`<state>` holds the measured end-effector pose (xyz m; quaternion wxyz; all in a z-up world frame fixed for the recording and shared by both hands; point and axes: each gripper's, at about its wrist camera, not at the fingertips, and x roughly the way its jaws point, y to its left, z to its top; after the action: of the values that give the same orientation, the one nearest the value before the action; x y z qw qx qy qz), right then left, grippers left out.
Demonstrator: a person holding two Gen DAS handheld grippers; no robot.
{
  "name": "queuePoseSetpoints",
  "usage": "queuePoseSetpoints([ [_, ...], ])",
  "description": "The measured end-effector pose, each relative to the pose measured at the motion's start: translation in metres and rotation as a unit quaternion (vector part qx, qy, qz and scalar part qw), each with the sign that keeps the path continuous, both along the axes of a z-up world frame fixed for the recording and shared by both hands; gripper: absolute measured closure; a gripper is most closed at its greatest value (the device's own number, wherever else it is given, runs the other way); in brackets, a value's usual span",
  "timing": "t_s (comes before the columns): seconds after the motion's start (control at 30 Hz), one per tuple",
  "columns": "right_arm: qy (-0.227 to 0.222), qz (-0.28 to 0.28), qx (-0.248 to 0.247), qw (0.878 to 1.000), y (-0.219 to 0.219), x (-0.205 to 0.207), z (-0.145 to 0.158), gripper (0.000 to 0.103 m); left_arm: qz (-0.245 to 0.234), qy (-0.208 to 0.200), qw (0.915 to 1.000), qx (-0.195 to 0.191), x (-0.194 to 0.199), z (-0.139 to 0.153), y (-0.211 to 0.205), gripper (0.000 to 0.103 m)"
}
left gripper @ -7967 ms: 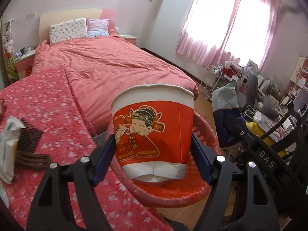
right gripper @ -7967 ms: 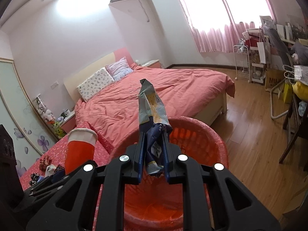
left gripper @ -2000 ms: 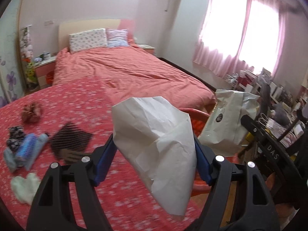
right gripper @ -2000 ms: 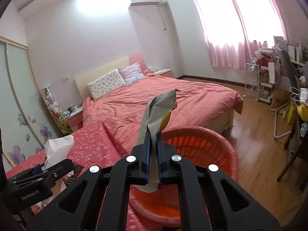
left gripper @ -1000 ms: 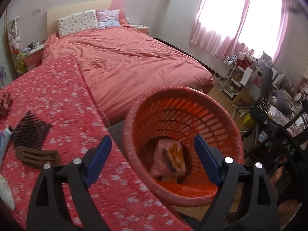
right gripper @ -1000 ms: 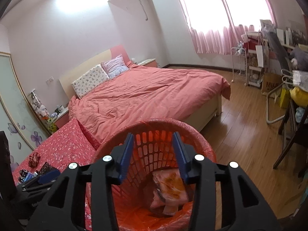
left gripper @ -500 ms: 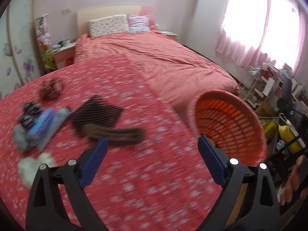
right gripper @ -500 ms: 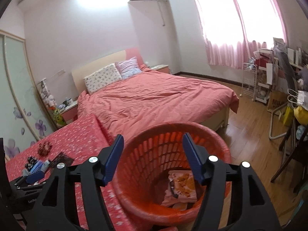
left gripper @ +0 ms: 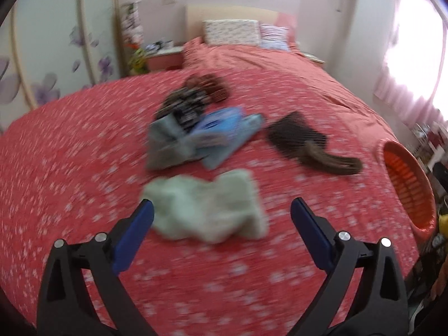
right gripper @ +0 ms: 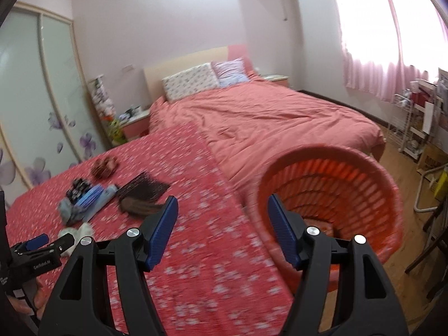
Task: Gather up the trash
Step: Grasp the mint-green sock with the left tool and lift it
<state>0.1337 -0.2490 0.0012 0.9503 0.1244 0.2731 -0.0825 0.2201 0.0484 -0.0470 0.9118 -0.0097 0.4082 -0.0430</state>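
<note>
We see the red flowered tablecloth [left gripper: 70, 145] spread beneath and ahead of both claws, with the coral-covered bed [right gripper: 274, 117] beyond it. The orange laundry-style basket [right gripper: 361, 184] stands off the table's edge, just ahead and to the right of the right gripper [right gripper: 222, 218]; from the left gripper [left gripper: 222, 218] it sits far off to the right.

The left gripper has just been opening and now stands wide, its blue pads clear of everything. Just ahead of its tips, and partly between them, lies a crumpled pale tissue [left gripper: 207, 207] on the cloth; the picture is blurred, but the pads do not press on it. Farther ahead lies a heap of small things: a grey-blue cloth or packet [left gripper: 168, 145], a blue wrapper [left gripper: 221, 126] and a black-and-white patterned piece [left gripper: 184, 106], with a dark reddish scrunchie-like lump [left gripper: 210, 86] behind. Ahead to the right lies a dark brown hairbrush [left gripper: 305, 142].

The right gripper stands partly open with nothing between its pads; below its tips is bare tablecloth.
</note>
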Motion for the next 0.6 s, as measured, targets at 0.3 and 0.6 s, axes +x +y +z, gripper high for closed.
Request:
queuePoseSetpoints([
  [0.3, 0.028, 0.045, -0.012, 0.999, 0.05, 0.015, -0.015, 0.037, 0.015, 0.043, 0.9988, -0.017, 0.014, -0.022, 0.017, 0.007],
  [0.6, 0.049, 0.054, -0.019, 0.997, 0.067, 0.024, -0.026, 0.037, 0.007, 0.052, 0.998, -0.035, 0.027, -0.027, 0.002, 0.007],
])
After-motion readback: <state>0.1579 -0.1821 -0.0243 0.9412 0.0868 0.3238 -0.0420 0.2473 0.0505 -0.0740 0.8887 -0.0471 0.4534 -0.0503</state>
